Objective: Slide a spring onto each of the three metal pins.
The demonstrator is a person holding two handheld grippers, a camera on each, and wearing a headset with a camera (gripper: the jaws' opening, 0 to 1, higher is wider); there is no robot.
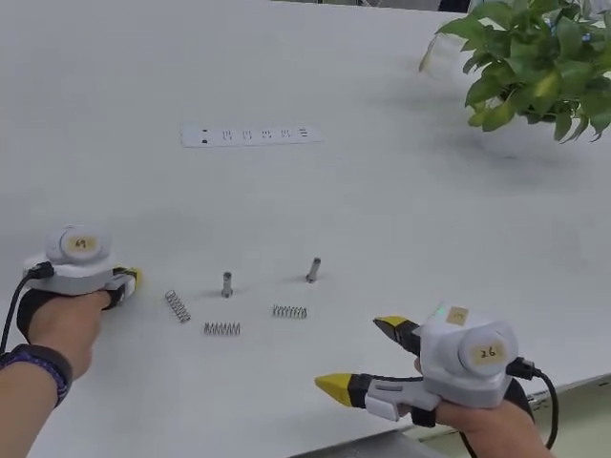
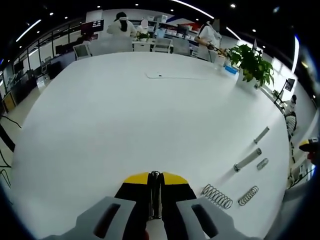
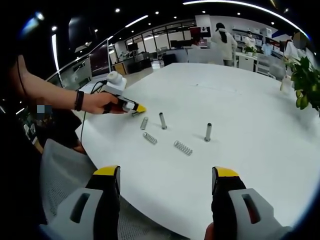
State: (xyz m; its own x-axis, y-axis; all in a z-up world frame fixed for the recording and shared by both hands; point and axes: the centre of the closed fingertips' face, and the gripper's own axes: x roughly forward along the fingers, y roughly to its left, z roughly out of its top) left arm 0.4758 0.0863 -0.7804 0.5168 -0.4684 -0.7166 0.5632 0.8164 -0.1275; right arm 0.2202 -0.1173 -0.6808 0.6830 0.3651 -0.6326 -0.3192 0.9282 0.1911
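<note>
left gripper (image 2: 155, 176) seemingly closed, right gripper (image 3: 166, 171) wide

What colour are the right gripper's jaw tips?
Right gripper: yellow tips, best in the right gripper view.

Even, bright overhead light falls on the white worktop (image 1: 382, 191); shadows are faint and short. The ceiling lights (image 3: 117, 10) show as small bright spots. Both gripper views bend strongly at the edges.

An open-plan office: rows of desks (image 3: 247, 60), monitors (image 3: 98, 61), ceiling spotlights (image 3: 118, 10).
</note>
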